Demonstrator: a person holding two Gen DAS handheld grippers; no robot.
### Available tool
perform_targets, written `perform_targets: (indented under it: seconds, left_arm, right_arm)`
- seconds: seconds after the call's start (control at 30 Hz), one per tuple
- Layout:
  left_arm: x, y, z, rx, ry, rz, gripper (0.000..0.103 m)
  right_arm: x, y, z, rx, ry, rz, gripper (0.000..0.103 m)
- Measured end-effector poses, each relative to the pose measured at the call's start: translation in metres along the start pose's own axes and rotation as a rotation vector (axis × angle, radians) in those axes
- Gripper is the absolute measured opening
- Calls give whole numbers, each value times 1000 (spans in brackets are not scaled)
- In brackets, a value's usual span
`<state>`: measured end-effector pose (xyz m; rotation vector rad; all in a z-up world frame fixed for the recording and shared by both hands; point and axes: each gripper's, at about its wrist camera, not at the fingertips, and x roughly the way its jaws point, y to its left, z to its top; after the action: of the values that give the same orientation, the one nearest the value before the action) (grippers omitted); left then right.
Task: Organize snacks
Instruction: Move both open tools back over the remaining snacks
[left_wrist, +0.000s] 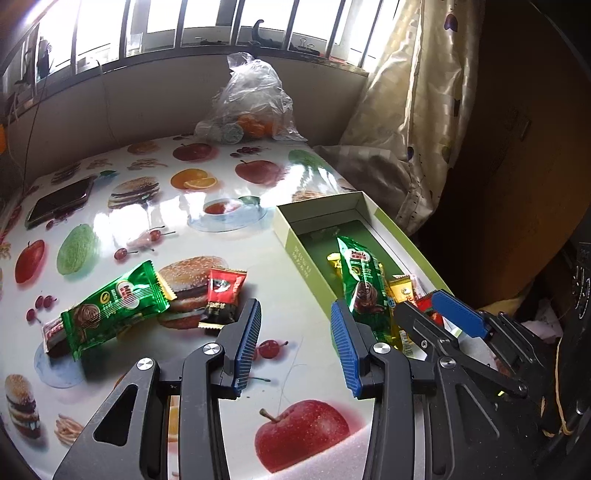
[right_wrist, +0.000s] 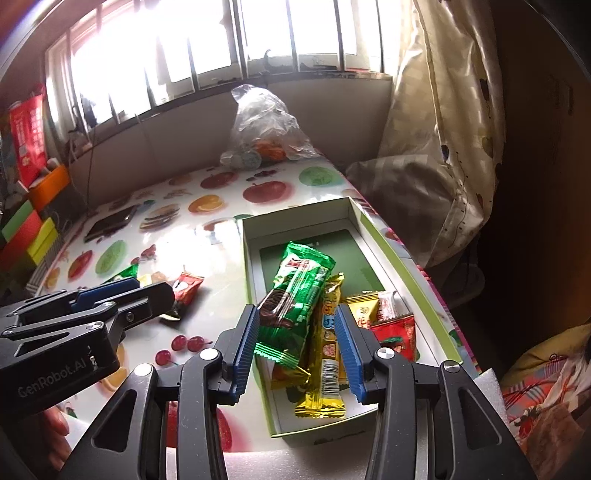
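Note:
An open green-and-white box (right_wrist: 258, 221) sits on the right of the table, also in the left wrist view (left_wrist: 314, 218). Inside lie a green Milo pack (right_wrist: 295, 291), a yellow bar (right_wrist: 327, 343), a small yellow pack (right_wrist: 364, 308) and a red pack (right_wrist: 397, 332). On the table lie another green Milo pack (left_wrist: 110, 306) and a red-and-black sachet (left_wrist: 223, 295). My left gripper (left_wrist: 295, 339) is open and empty above the table between them and the box. My right gripper (right_wrist: 297, 347) is open, empty, over the box's near end.
A clear plastic bag of items (left_wrist: 251, 107) stands at the table's far edge. A dark phone (left_wrist: 59, 201) lies at the far left. Coloured boxes (right_wrist: 33, 229) stack left of the table. A curtain (left_wrist: 417, 110) hangs to the right.

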<state>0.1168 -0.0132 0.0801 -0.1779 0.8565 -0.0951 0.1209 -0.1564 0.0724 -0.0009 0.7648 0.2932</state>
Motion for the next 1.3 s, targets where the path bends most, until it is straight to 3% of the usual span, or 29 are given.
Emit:
perform_targets:
  seconds: [0.77,1.3]
  left_arm:
    - [-12,131,-21,-139,2,157,41]
    - [-1,181,-15,-162,18,166,41]
  right_arm:
    - [40,79,1,-117,77,130,45]
    - [103,117,6,-153,188,151,51]
